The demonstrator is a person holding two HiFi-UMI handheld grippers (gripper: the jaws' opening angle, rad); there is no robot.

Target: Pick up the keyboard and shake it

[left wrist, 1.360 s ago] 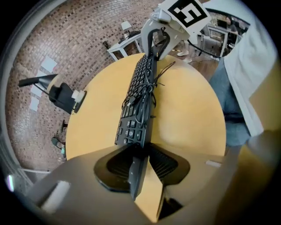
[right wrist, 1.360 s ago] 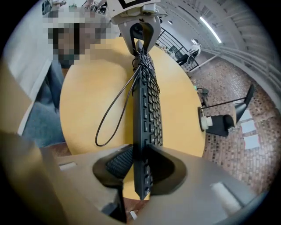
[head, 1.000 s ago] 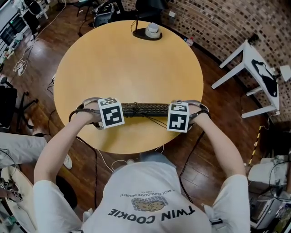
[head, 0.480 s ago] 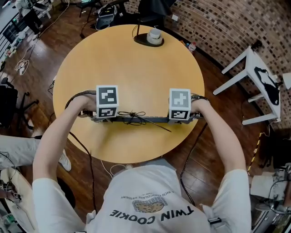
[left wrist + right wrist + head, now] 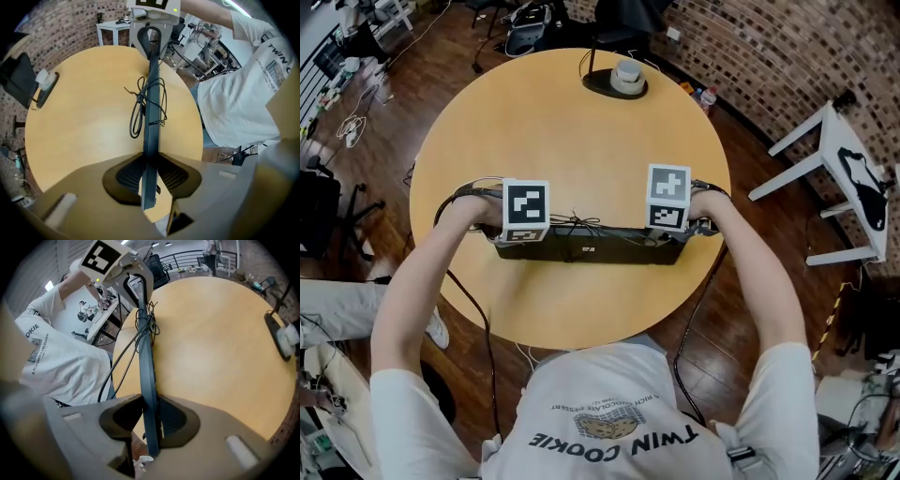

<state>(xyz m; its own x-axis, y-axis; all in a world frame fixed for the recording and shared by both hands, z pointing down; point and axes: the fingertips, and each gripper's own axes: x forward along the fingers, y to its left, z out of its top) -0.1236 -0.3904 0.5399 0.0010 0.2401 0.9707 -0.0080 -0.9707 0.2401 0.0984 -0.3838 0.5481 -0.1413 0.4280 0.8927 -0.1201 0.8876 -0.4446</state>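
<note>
head view alone shows keyboard (image 5: pixel 591 248) underside, long axis left-right; left claw (image 5: pixel 149 180) closing on it; right claw (image 5: pixel 151 420) pinching it

You hold the keyboard (image 5: pixel 591 249) over the round worktop (image 5: pixel 562 131), tipped on edge so its dark underside faces you. Your left tongs (image 5: pixel 508 238) grip its left end, jaws closing on it, and your right tongs (image 5: pixel 680 229) grip its right end. A bundled cable (image 5: pixel 577 225) sits at its upper edge. A pale round object on a black base (image 5: pixel 624 79) rests at the worktop's far edge.
</note>
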